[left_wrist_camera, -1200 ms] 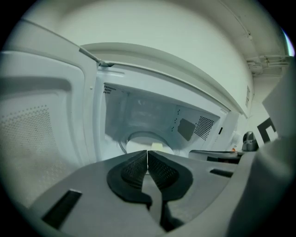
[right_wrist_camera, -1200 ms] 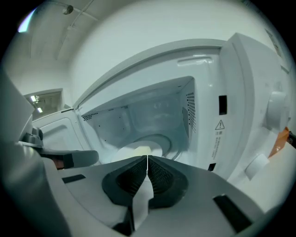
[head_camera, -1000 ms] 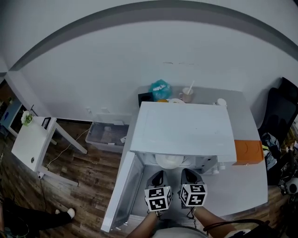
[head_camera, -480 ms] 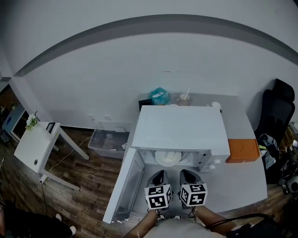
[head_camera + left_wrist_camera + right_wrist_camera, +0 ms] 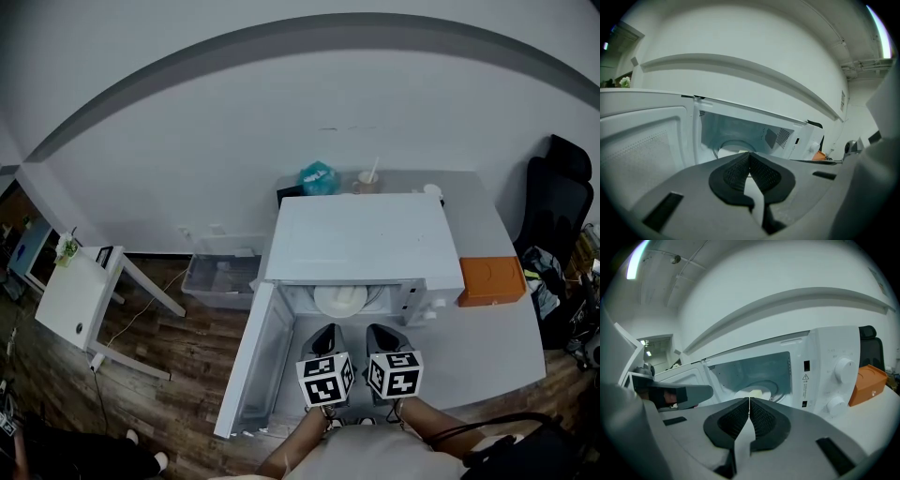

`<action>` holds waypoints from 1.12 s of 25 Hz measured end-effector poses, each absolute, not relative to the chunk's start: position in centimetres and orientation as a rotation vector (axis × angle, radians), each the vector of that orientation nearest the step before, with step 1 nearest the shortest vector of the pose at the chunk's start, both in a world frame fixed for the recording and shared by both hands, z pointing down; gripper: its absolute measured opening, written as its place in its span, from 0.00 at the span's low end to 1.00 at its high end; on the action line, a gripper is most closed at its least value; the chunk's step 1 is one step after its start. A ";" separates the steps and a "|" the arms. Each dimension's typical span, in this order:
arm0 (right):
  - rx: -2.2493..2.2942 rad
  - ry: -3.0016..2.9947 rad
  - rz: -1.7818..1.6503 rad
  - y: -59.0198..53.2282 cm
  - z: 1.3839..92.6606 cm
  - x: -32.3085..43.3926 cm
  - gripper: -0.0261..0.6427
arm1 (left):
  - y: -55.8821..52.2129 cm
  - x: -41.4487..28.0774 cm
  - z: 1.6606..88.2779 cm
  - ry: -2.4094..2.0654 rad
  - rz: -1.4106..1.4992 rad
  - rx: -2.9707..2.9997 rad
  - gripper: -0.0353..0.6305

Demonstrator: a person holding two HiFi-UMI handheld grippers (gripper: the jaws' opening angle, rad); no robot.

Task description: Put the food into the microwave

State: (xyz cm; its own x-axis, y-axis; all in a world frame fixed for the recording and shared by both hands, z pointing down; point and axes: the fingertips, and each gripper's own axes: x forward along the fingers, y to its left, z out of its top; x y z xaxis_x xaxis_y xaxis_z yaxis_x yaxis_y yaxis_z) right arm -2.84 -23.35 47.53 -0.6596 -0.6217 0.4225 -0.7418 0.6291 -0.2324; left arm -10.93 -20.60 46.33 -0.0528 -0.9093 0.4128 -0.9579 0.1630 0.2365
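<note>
Food (image 5: 339, 300) still in microwave (image 5: 361, 239) (door (image 5: 251, 361) open)

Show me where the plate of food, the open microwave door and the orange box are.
plate of food (image 5: 342, 300), head view, on its white middle.
microwave door (image 5: 255, 370), head view, on its inner face.
orange box (image 5: 491, 279), head view, on its top face.

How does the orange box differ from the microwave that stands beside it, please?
The microwave is white and far bigger; the orange box is small and orange. The microwave's door stands wide open, with a plate showing inside; the orange box looks closed. Both sit on the same grey counter.
</note>
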 end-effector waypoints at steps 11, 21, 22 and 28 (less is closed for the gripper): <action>1.103 -2.561 0.597 -22.8 47.1 -2.2 0.06 | -19.8 -10.6 46.7 -1.980 0.163 1.754 0.06; 1.118 -2.557 0.602 -22.5 47.3 -2.0 0.06 | -19.4 -10.6 47.1 -1.977 0.189 1.748 0.06; 1.120 -2.556 0.600 -22.5 47.3 -2.0 0.06 | -19.4 -10.5 47.2 -1.975 0.190 1.750 0.06; 1.127 -2.547 0.593 -22.3 47.4 -1.7 0.06 | -19.1 -10.5 47.5 -1.965 0.188 1.746 0.06</action>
State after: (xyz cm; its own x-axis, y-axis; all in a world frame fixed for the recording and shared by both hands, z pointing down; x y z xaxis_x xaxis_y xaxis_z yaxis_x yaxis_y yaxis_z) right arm -1.74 -22.28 47.36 -0.6506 -0.6325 0.4204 -0.7531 0.6088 -0.2496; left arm -10.47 -19.11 47.54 -0.0515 -0.8914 0.4502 -0.9607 0.1674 0.2215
